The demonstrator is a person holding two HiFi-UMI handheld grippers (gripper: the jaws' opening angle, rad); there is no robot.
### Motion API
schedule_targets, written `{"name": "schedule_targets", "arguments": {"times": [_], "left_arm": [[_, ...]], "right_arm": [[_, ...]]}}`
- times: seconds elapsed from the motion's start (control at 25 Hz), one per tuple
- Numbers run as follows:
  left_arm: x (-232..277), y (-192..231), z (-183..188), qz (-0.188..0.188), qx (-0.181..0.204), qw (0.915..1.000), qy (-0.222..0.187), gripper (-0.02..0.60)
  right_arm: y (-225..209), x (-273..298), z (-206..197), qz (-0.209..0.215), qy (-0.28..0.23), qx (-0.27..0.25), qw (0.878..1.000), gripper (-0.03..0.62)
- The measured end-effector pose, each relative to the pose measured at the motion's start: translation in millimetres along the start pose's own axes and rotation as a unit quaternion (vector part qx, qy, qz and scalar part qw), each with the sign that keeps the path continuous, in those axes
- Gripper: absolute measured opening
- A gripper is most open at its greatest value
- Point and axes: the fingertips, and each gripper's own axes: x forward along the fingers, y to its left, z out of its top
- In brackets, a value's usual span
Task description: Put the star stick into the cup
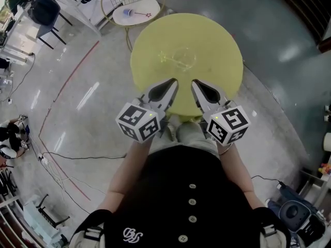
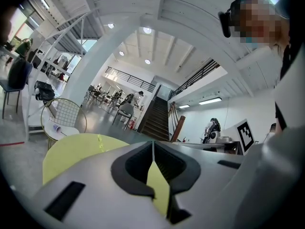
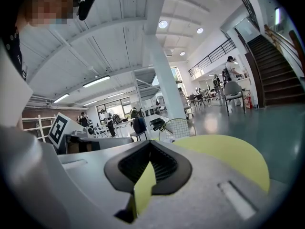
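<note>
Faintly, the star stick runs crosswise, star end leftward.

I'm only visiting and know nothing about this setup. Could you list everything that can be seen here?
Round table: one, yellow-green, straight ahead of the person.
Cup: one, clear, near the round table's middle.
Star stick: one, pale and faint, on the round table just left of the cup.
Wire-framed stand: one, white top, beyond the round table; a small cup and a stick rest on it.
Chair: one, dark, far left.
Cables: several, black, on the floor at left.
Left tongs: one, grey, shut and empty, over the table's near edge.
Right tongs: one, grey, shut and empty, beside the left tongs.
Person's top: one, black, buttoned.
</note>
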Motion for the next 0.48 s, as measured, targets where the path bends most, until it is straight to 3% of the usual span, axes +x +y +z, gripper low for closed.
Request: {"name": "schedule_targets", "arguments": {"times": [0.48], "left_arm": [[11.8, 8.8, -3.5, 0.006, 0.014, 0.9998, 0.015, 0.023]], "right_arm": [[-17.6, 12.9, -0.9, -0.002, 0.017, 0.0, 1.0, 0.003]]}}
